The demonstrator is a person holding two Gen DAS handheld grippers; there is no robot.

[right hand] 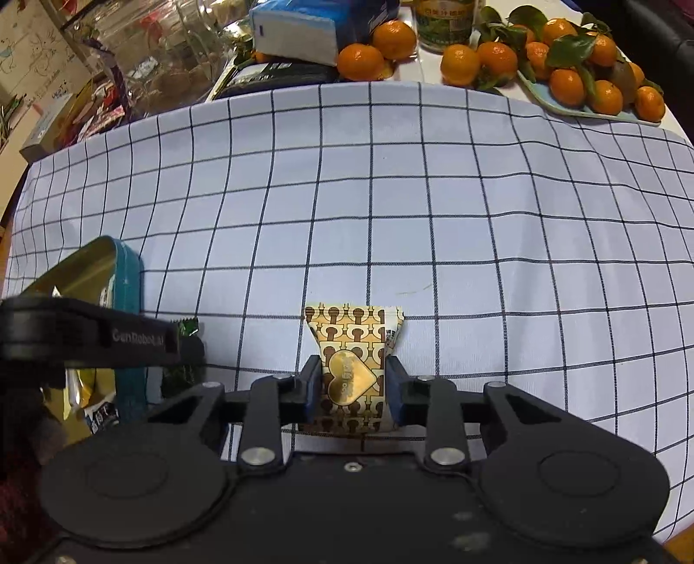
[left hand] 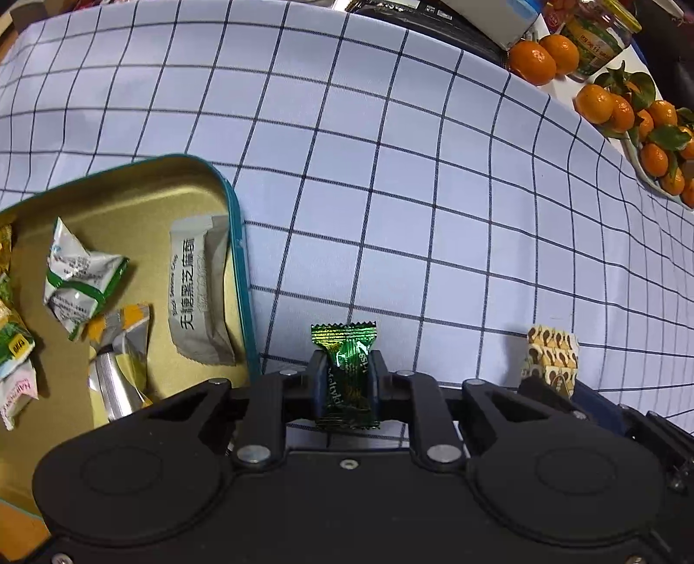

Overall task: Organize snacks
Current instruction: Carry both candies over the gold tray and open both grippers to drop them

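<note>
A green foil candy stands upright between the pads of my left gripper, which is shut on it just right of the open teal tin. Inside the tin lie several wrapped snacks, among them a grey sesame bar. A gold and brown patterned snack pack with a heart emblem sits between the pads of my right gripper, and both pads press its sides. In the right wrist view the left gripper is at the far left by the tin, with the green candy peeking out.
A checked cloth covers the table. Along its far edge are loose tangerines, a plate of leafy tangerines, a jar and a tissue box. Clutter stands at the far left.
</note>
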